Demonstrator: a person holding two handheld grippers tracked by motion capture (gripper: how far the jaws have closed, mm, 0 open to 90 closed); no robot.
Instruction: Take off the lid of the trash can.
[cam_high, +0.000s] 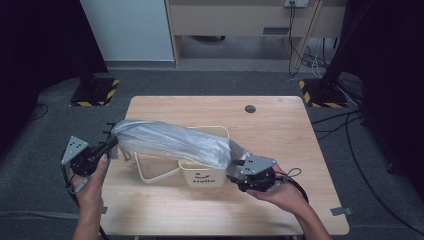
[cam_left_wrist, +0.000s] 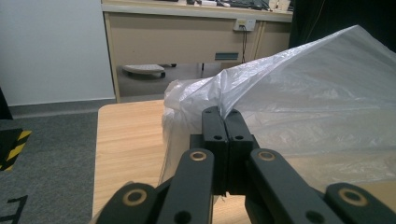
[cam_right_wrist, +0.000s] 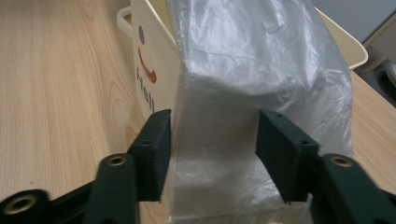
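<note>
My left gripper (cam_left_wrist: 226, 122) pinches the plastic bag (cam_high: 175, 142) over the bin (cam_high: 204, 174); my right gripper (cam_right_wrist: 212, 154) is half open around it, maybe touching.

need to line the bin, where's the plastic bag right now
In the high view the plastic bag stretches across the table's middle, over the cream bin, from the left gripper to the right gripper.

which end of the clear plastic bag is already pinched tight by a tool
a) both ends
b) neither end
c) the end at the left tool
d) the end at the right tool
c: the left tool has its jaws pressed together on an edge of the plastic bag, while the right tool has its jaws standing apart with the film loose between them.
</note>
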